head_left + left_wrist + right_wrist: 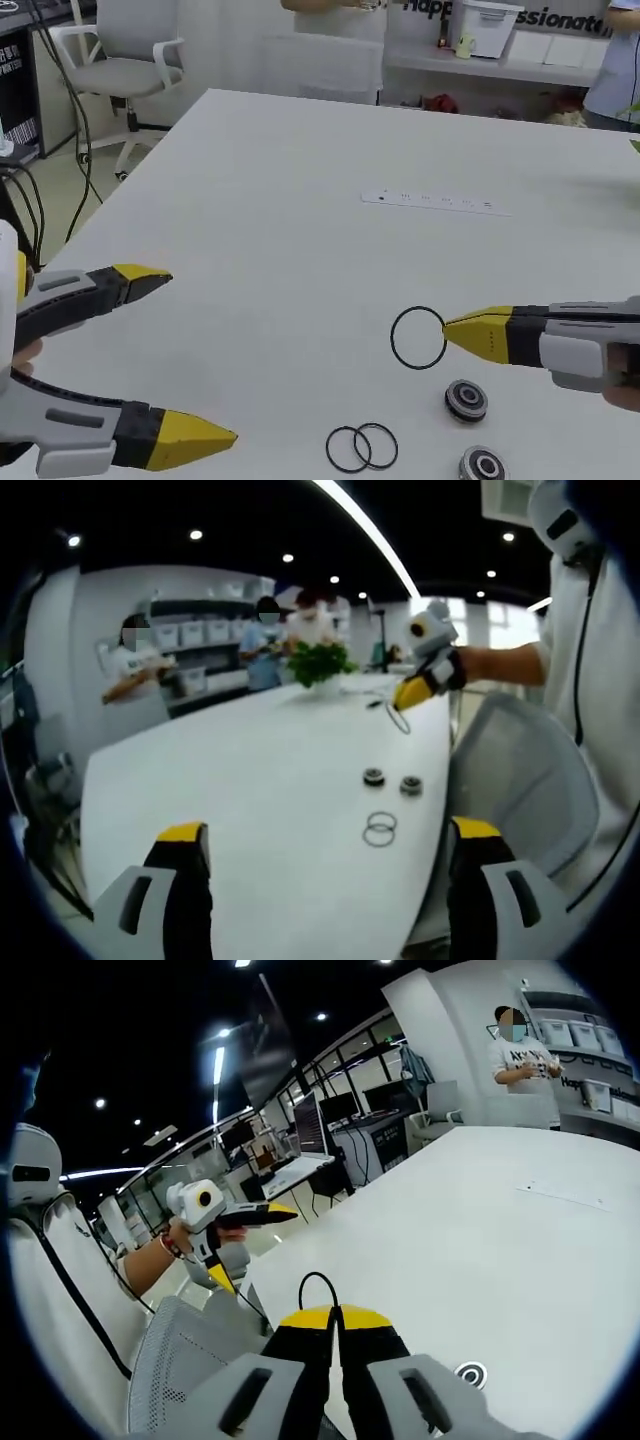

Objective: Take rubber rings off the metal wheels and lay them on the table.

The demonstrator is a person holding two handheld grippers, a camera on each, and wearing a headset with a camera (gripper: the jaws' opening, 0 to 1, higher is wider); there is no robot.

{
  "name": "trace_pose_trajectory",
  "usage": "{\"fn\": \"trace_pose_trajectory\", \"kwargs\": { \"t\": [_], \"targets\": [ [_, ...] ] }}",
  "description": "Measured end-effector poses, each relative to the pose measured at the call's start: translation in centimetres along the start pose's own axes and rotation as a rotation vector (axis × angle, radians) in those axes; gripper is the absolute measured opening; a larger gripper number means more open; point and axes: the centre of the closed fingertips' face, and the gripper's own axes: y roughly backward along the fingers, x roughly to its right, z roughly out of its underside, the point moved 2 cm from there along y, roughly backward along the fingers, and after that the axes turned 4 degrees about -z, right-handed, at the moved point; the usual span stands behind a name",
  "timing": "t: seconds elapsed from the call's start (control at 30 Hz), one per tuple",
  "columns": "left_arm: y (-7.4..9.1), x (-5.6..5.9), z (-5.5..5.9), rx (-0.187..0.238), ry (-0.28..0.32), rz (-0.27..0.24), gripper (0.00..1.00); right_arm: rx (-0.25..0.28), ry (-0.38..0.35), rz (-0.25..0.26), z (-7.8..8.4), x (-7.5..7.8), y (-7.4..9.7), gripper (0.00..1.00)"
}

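My right gripper [447, 326] is shut on a thin black rubber ring [418, 338] and holds it just above the white table [300, 200]. In the right gripper view the ring [318, 1290] sticks up from the closed yellow tips [338, 1315]. Two more rings [362, 447] lie overlapping near the front edge. Two metal wheels [466, 399] [483, 465] stand to the right of them. My left gripper [198, 357] hangs open and empty at the left. The left gripper view shows its spread jaws [330, 832], the rings [379, 829] and the wheels [373, 776].
A white power strip [435, 201] lies flat at mid-table. An office chair [120, 60] stands beyond the far left corner. A potted plant [318, 663] sits at the table's far end, with people standing behind it by shelves.
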Motion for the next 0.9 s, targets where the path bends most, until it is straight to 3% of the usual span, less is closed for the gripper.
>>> {"fn": "trace_pose_trajectory", "kwargs": {
  "t": [0.5,0.9],
  "targets": [
    [-0.8,-0.7,1.9,0.019,0.032,0.009,1.00,-0.085,-0.033,-0.031,1.3,0.6,-3.9,0.00],
    [-1.0,-0.8,3.1,0.010,0.074,0.001,1.00,-0.199,-0.082,-0.047,4.9,1.8,-6.6,0.00]
  ]
}}
